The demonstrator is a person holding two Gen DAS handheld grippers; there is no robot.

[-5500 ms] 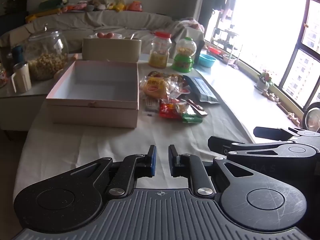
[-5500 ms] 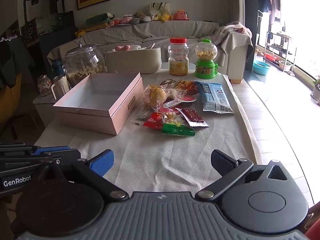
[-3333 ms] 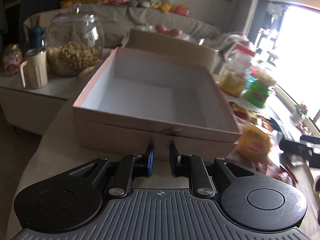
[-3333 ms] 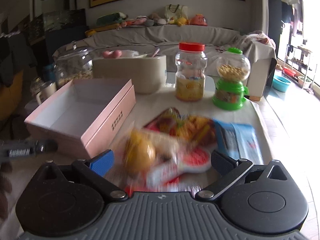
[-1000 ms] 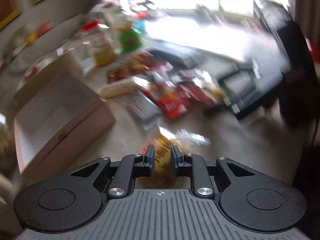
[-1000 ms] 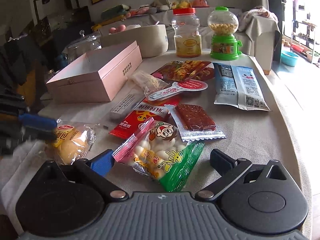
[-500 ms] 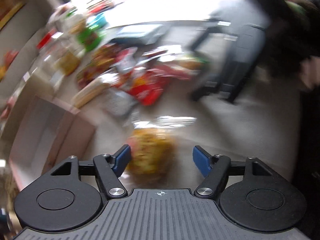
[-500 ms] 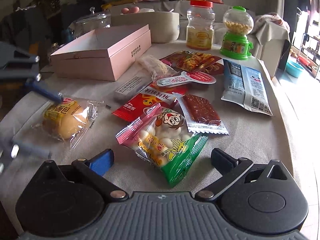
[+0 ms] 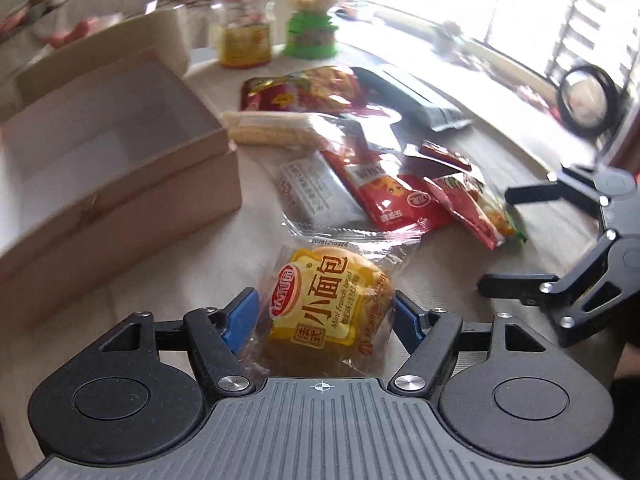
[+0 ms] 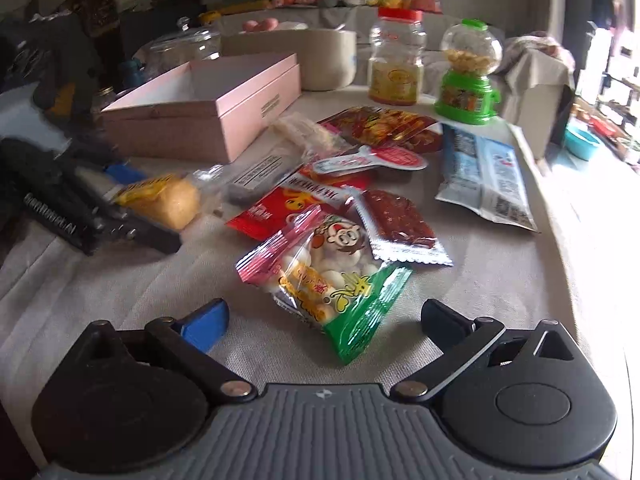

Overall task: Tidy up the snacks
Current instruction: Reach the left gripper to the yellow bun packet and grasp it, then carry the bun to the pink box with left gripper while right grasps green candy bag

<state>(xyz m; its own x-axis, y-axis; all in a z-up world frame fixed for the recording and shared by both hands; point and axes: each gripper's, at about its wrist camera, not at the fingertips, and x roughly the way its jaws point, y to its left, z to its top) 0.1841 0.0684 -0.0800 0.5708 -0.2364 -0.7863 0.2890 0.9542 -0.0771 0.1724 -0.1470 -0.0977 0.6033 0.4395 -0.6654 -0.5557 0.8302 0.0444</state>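
Note:
A wrapped yellow mini French bread (image 9: pixel 332 308) lies on the grey tablecloth between the open fingers of my left gripper (image 9: pixel 326 318); the blue pads stand on either side of it. It also shows in the right wrist view (image 10: pixel 168 200), with the left gripper (image 10: pixel 132 196) around it. The open pink box (image 9: pixel 100 152) stands empty to the left. My right gripper (image 10: pixel 324 320) is open and empty, just in front of a red and green candy bag (image 10: pixel 328 276).
Several snack packets lie in a pile: a red sachet (image 10: pixel 280 208), a dark jerky strip (image 10: pixel 396 220), a blue packet (image 10: pixel 484 180). A jar (image 10: pixel 396 56), a green candy dispenser (image 10: pixel 468 76) and a beige tub (image 10: pixel 320 56) stand behind. The table edge (image 10: pixel 560 208) runs on the right.
My left gripper has opened from shut and moved in, so the bread now sits between its fingers. The right gripper has stayed open near the candy bag.

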